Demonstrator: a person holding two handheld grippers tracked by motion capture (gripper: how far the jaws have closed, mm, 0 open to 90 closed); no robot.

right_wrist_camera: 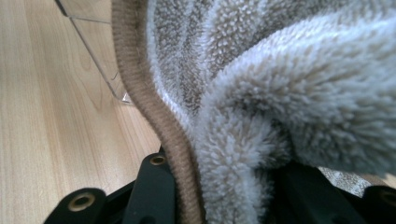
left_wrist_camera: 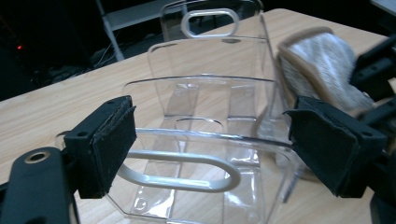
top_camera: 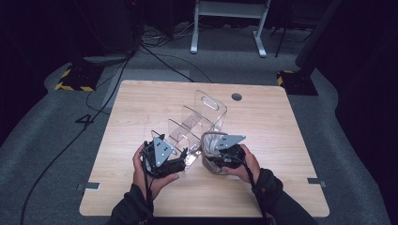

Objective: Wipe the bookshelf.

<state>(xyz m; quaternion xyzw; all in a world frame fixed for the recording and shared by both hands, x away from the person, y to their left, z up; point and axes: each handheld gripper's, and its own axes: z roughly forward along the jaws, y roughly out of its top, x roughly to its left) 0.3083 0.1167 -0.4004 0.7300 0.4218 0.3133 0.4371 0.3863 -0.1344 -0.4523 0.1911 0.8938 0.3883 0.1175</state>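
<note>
Fleecy slipper (right_wrist_camera: 280,93) upright beside clear rack (left_wrist_camera: 205,116)

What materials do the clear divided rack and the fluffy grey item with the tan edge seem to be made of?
Clear divided rack: probably acrylic, glossy; the table shows through its walls. Fluffy grey item with tan edge: plush fleece-like textile, matte; fuzzy pile and a ribbed tan border are visible.

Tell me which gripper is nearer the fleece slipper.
Right. The right gripper is shut on the fleece slipper; the left gripper stands open at the clear plastic rack beside it.
</note>
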